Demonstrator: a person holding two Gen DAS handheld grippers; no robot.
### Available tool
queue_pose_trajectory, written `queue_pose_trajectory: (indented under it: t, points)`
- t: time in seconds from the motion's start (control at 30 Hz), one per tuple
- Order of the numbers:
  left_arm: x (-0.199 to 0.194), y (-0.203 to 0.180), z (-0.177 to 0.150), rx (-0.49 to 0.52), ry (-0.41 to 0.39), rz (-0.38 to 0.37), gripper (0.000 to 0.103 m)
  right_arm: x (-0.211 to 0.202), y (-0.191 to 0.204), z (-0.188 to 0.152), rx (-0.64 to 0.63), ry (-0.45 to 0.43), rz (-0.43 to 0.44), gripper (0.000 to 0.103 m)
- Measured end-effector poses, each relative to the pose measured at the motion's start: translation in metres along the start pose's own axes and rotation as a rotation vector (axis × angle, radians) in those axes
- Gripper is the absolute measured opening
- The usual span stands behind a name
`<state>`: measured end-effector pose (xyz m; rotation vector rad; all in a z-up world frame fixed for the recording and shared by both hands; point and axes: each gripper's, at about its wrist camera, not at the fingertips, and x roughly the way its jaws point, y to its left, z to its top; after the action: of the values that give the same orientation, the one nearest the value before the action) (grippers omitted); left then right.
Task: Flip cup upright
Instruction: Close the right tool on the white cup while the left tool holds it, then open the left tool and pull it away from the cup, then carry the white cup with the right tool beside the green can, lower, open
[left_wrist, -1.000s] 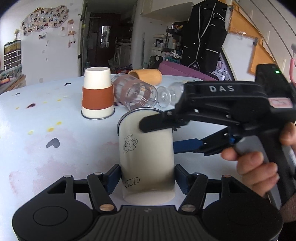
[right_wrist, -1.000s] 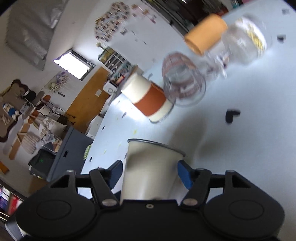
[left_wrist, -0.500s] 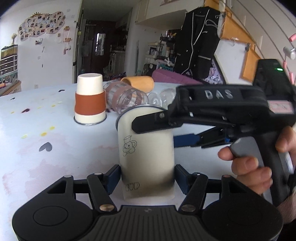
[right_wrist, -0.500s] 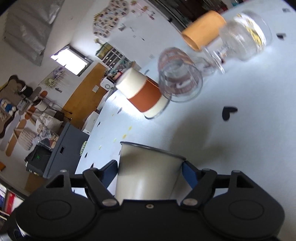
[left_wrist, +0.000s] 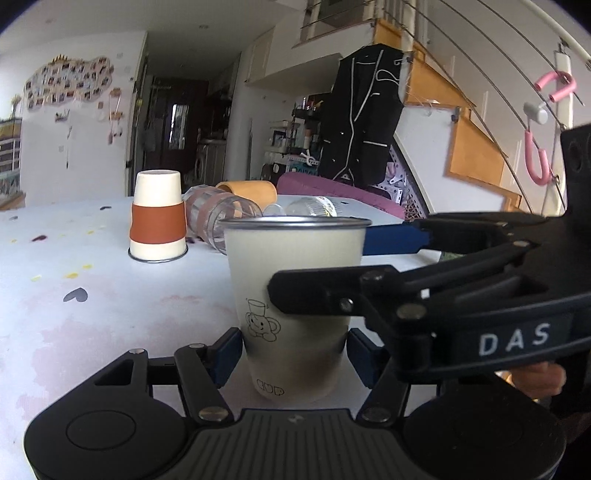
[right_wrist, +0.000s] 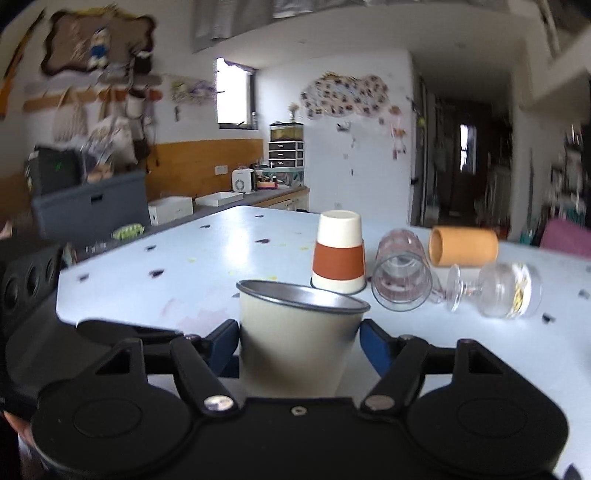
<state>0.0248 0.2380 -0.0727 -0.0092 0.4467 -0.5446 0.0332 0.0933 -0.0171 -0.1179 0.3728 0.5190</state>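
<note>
Upright on the pale blue table (right_wrist: 221, 251), the cream metal-rimmed cup (left_wrist: 295, 295) sits clasped between both the left gripper (left_wrist: 293, 350) and right gripper (right_wrist: 299, 341), the flip apparently complete, with release seemingly next.

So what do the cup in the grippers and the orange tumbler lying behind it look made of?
Cream cup: probably enamelled or coated metal, with a matte cream wall, a thin grey metallic rim and a shiny grey inside. Orange tumbler: opaque with a matte, even tan surface and a thick lip, possibly wood, bamboo or plastic; cannot tell which.
</note>
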Motion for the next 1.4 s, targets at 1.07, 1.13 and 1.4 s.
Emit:
queue_pose_trajectory:
  t: [1.07,1.13,1.4]
  points:
    - [-0.009,-0.010,-0.018,0.042,-0.068,0.089,0.071,-0.014,-0.086,-0.046,0.216,0.049,-0.300,0.068]
    - [-0.007,-0.012,-0.017,0.041,-0.069,0.085,0.071,-0.020,-0.106,-0.050,0.240,0.041,-0.363,0.068]
    - [-0.003,-0.020,-0.016,0.053,-0.061,0.076,0.071,-0.032,-0.163,-0.061,0.305,0.028,-0.535,0.068]
